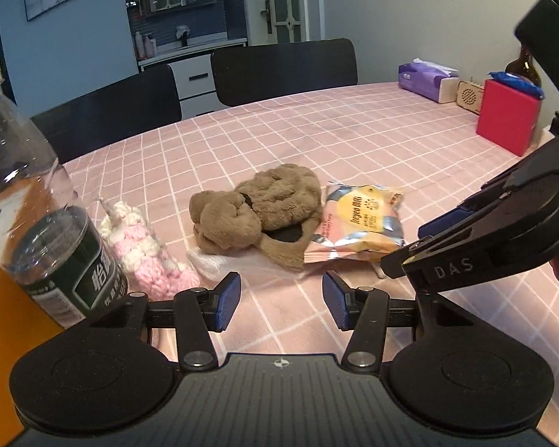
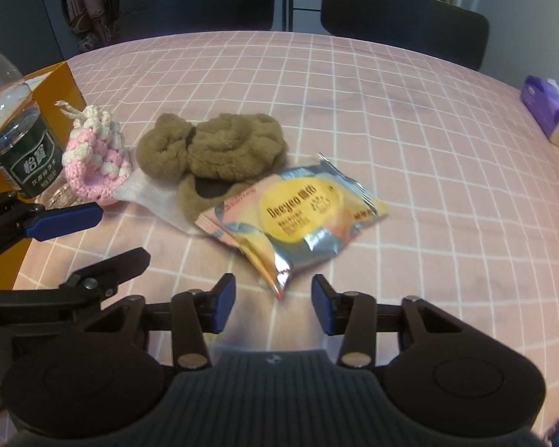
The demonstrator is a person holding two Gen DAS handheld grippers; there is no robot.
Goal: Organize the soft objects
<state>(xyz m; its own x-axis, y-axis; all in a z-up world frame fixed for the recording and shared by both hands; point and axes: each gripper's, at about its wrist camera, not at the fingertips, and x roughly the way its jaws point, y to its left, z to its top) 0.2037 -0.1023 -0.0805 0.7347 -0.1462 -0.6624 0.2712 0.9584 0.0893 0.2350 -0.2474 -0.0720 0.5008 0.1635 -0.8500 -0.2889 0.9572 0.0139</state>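
Indoor light, medium-dim with a cool bluish cast; pink checked tablecloth (image 1: 354, 141) evenly lit, only soft shadows. Strong fisheye bend: grid lines bow and the corners go black. Glare on the foil snack packet (image 2: 294, 216) and the clear bottle (image 1: 22, 201), which looms soft up close. Slight motion blur in the right wrist view; background rooms dark.

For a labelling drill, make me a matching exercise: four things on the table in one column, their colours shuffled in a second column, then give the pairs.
Things:
1. plush item
2. crocheted item
3. snack packet
4. tissue pack

Colours:
A. purple
B. pink and white
C. brown
D. yellow and silver

Pairs: 1-C, 2-B, 3-D, 4-A
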